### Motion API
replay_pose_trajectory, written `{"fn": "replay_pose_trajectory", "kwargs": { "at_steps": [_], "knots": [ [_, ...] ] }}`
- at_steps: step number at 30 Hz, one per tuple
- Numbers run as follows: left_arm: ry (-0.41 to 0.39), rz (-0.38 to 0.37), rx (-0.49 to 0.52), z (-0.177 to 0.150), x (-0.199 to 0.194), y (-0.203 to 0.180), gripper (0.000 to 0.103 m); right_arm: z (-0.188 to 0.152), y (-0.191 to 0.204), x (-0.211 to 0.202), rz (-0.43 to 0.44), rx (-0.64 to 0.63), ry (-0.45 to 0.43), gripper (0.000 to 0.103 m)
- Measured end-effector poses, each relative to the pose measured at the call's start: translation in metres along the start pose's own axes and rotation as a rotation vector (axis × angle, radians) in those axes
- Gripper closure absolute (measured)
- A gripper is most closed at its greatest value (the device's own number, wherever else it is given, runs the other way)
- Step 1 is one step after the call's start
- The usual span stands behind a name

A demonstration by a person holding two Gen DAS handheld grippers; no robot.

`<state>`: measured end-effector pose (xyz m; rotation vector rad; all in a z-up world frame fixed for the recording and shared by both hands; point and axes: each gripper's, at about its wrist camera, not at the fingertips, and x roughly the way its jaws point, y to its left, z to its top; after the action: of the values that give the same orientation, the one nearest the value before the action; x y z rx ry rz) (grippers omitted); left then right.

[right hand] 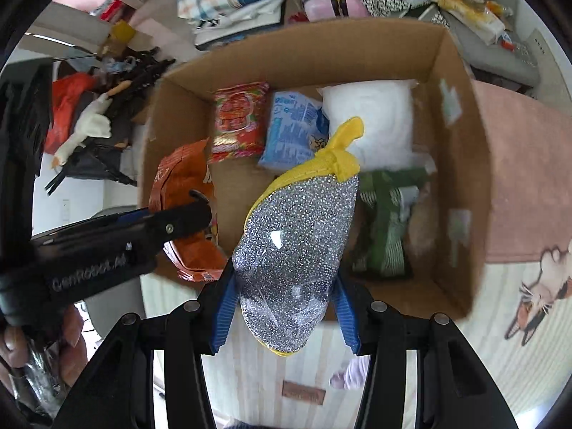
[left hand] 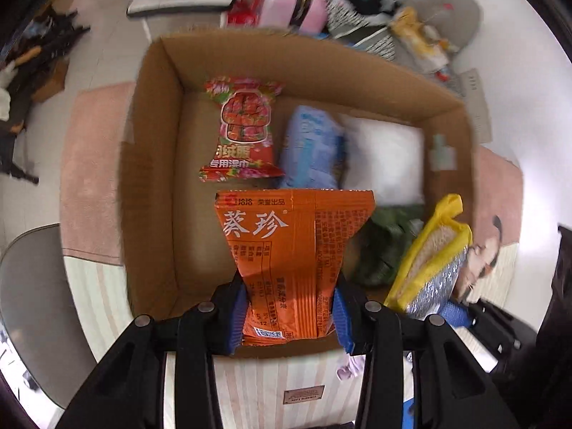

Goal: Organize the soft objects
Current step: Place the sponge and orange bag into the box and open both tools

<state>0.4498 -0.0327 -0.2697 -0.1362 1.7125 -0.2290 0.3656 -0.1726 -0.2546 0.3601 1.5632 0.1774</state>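
Note:
My left gripper (left hand: 290, 307) is shut on an orange snack packet (left hand: 293, 243) and holds it over the near edge of an open cardboard box (left hand: 153, 136). It also shows in the right wrist view (right hand: 186, 211). My right gripper (right hand: 286, 307) is shut on a silver glitter scrubber with yellow trim (right hand: 296, 239), held above the box (right hand: 461, 164); it shows in the left wrist view (left hand: 432, 261) too. Inside the box lie a red wipes pack (left hand: 243, 128), a blue pack (left hand: 314, 146), a white cushion (left hand: 386, 157) and a green packet (left hand: 389, 246).
The box stands on a pink rug (left hand: 93, 164) with a striped mat (right hand: 257, 364) in front. Piled cloths, a pink item (left hand: 296, 0) and a grey cushion (left hand: 443, 3) lie beyond it. Dark clutter and a white goose toy (right hand: 85, 128) lie to the left.

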Motion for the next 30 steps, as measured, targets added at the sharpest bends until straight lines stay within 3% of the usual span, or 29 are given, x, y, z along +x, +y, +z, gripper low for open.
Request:
{"fn": "replay_pose_trajectory", "kwargs": {
  "at_steps": [8, 15, 18, 21, 23, 26, 30],
  "knots": [
    [0.143, 0.002, -0.032, 0.027, 0.058, 0.016, 0.065, 0.032, -0.005, 0.079, -0.056, 0.015, 0.086, 0.051],
    [0.179, -0.012, -0.024, 0.02, 0.075, 0.011, 0.065, 0.037, -0.005, 0.099, -0.094, 0.014, 0.108, 0.051],
    [0.197, -0.042, -0.051, 0.015, 0.074, 0.013, 0.063, 0.032, -0.01, 0.096, -0.101, 0.016, 0.135, 0.046],
    [0.166, -0.035, -0.04, 0.006, 0.061, 0.015, 0.045, 0.031, -0.008, 0.085, -0.121, 0.017, 0.124, 0.023],
    [0.128, -0.013, -0.022, 0.001, 0.049, 0.016, 0.029, 0.03, -0.008, 0.077, -0.14, 0.011, 0.11, 0.021],
    [0.095, 0.014, 0.007, -0.011, 0.032, 0.012, 0.025, 0.028, -0.009, 0.066, -0.159, 0.004, 0.098, 0.02],
    [0.035, 0.059, 0.037, -0.033, 0.01, 0.012, 0.009, 0.022, -0.005, 0.047, -0.177, -0.01, 0.07, 0.006]
  ]
}}
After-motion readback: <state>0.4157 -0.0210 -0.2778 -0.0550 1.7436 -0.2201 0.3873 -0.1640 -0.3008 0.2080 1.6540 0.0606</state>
